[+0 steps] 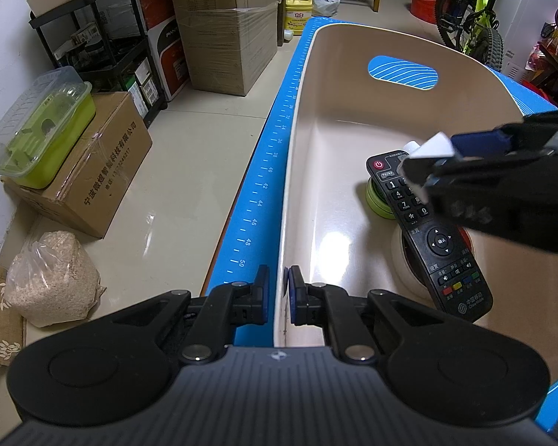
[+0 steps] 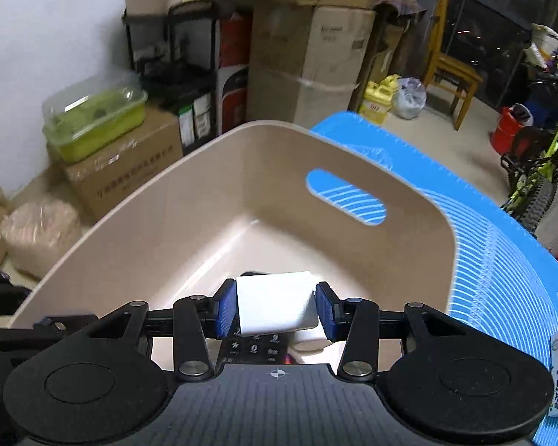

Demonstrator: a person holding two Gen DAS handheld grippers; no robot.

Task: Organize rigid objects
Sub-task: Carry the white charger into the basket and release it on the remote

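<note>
R gripper [image 2: 277,308] clamps white block [image 2: 275,303] over beige bin [image 2: 167,200], remote [image 1: 431,238] directly below, long axis running away. L gripper [image 1: 278,293] pinches bin's near rim.

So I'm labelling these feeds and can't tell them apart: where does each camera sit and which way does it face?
Left wrist: on the left gripper, which is shut on the beige bin rim, looking down along the bin's side; the right gripper reaches in from the right.
Right wrist: on the right gripper, facing down into the bin, its fingers clamping a white block.
Shared: bin, white block, black remote, blue mat.
</note>
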